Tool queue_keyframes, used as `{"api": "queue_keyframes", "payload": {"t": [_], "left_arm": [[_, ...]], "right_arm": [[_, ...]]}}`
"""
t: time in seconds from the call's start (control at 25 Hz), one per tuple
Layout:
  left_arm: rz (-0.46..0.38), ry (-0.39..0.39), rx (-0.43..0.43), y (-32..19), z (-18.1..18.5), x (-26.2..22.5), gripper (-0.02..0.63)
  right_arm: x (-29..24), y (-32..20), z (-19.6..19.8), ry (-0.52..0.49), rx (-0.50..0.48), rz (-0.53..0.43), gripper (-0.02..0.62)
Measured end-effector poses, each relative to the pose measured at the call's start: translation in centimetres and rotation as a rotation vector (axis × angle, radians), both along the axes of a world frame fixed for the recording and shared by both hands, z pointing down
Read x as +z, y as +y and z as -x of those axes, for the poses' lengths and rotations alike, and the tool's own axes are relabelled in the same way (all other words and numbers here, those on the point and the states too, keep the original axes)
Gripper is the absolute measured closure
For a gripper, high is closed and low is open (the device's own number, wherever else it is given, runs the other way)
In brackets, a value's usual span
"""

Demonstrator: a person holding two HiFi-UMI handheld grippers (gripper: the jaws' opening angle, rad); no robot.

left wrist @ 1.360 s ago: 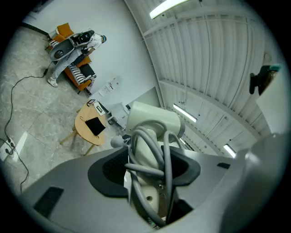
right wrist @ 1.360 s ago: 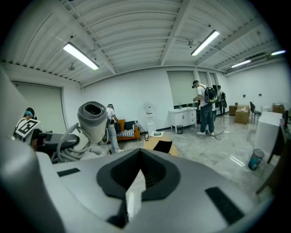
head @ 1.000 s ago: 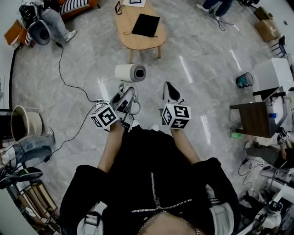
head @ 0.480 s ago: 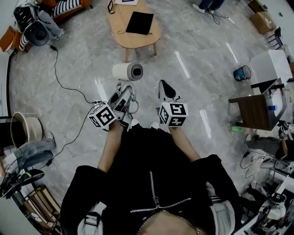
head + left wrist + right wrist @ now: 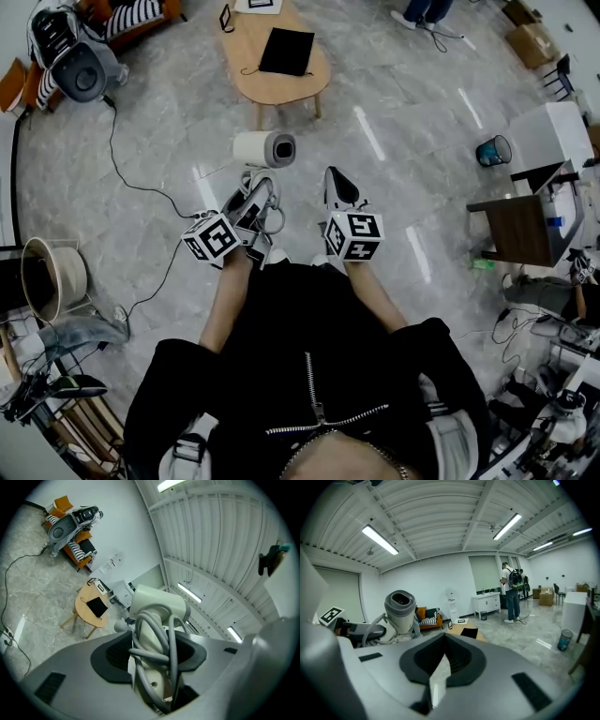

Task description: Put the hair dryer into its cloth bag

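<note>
My left gripper (image 5: pixel 251 201) is shut on the handle of a cream hair dryer (image 5: pixel 265 148), whose grey cord is wound round that handle. In the left gripper view the hair dryer (image 5: pixel 157 604) stands up between the jaws, barrel on top. My right gripper (image 5: pixel 341 187) is shut with nothing in it, level with the left one and to its right. From the right gripper view the hair dryer (image 5: pixel 400 609) shows at the left. A flat black cloth bag (image 5: pixel 286 49) lies on the oval wooden table (image 5: pixel 272 86) ahead. The bag (image 5: pixel 97 606) is also in the left gripper view.
The floor is grey marble tile, with a black cable (image 5: pixel 141 183) running along it at the left. A round grey machine (image 5: pixel 80 73) stands at the far left, a beige bucket (image 5: pixel 52 277) nearer. A blue bin (image 5: pixel 497 150) and a dark desk (image 5: pixel 525 230) are at the right. People (image 5: pixel 512 592) stand far back.
The floor and furniture have shifted a little in the head view as I moved. Both grippers have moved along with me by a small amount. Neither grip has changed.
</note>
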State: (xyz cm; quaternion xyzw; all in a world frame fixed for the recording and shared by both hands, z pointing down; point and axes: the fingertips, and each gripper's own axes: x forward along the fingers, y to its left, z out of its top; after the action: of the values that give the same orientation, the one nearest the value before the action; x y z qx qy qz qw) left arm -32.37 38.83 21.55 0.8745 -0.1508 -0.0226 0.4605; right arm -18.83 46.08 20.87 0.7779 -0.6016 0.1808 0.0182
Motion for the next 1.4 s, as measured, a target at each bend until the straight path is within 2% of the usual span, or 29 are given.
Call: {"api": "queue_keyframes", "payload": {"t": [0.32, 0.72, 0.96, 1.16, 1.4], "left_arm": [[0.013, -0.010, 0.041, -1.9, 0.7, 0.7, 0.373], [0.044, -0.015, 0.054, -4.2, -1.4, 1.6, 0.373], [0.039, -0.025, 0.051, -6.0, -4.0, 2.0, 0.373], [0.035, -0.024, 0.027, -7.4, -4.8, 1.5, 0.373], [0.022, -0.030, 0.004, -10.4, -8.2, 1.2, 0.373]], "right_arm": [[1.0, -1.5, 1.1, -0.020, 0.037, 0.015, 0.584], [1.7, -3.1, -0.9, -0.026, 0.063, 0.046, 0.584], [2.7, -5.1, -3.7, -0.050, 0.061, 0.042, 0.584], [2.1, -7.1, -4.5, -0.053, 0.027, 0.029, 0.584], [1.7, -10.4, -8.4, -0.067, 0.004, 0.011, 0.584]]}}
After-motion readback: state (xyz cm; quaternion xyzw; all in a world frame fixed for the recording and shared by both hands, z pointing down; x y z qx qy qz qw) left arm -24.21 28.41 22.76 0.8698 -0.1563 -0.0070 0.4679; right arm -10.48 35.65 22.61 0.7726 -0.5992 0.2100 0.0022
